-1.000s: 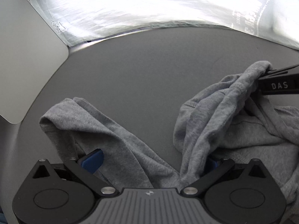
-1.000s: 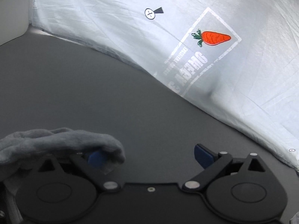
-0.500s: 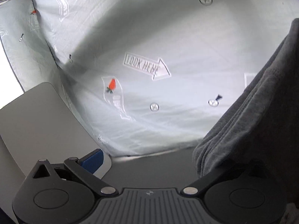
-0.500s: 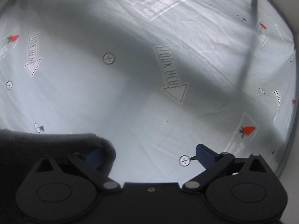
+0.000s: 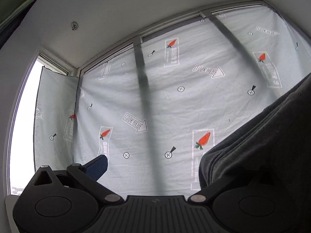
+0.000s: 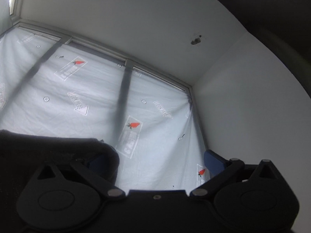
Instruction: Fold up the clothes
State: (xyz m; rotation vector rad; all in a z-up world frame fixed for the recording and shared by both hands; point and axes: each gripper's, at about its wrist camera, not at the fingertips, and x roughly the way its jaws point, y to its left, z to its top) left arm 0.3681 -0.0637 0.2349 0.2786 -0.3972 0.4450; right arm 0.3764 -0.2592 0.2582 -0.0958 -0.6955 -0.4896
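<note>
A grey garment (image 5: 262,145) hangs dark against the light at the right of the left wrist view. It lies over the right finger of my left gripper (image 5: 155,163) and hides it. That gripper's blue left finger (image 5: 97,165) is bare, and the jaws stand wide apart. In the right wrist view the same grey garment (image 6: 48,149) drapes over the left finger of my right gripper (image 6: 155,159). The blue right finger (image 6: 212,160) is bare, with the jaws wide apart. Both cameras tilt upward, so the table is out of sight.
A pale sheet (image 5: 175,106) printed with carrots and "LOOK HERE" arrows covers the window ahead. White ceiling (image 6: 136,19) is above, a white wall (image 6: 252,106) stands at the right, and an uncovered strip of bright window (image 5: 19,126) is at the far left.
Both grippers have swung up from the dark table to face the covered window and ceiling. The grey garment has risen with them, draped on one finger of each.
</note>
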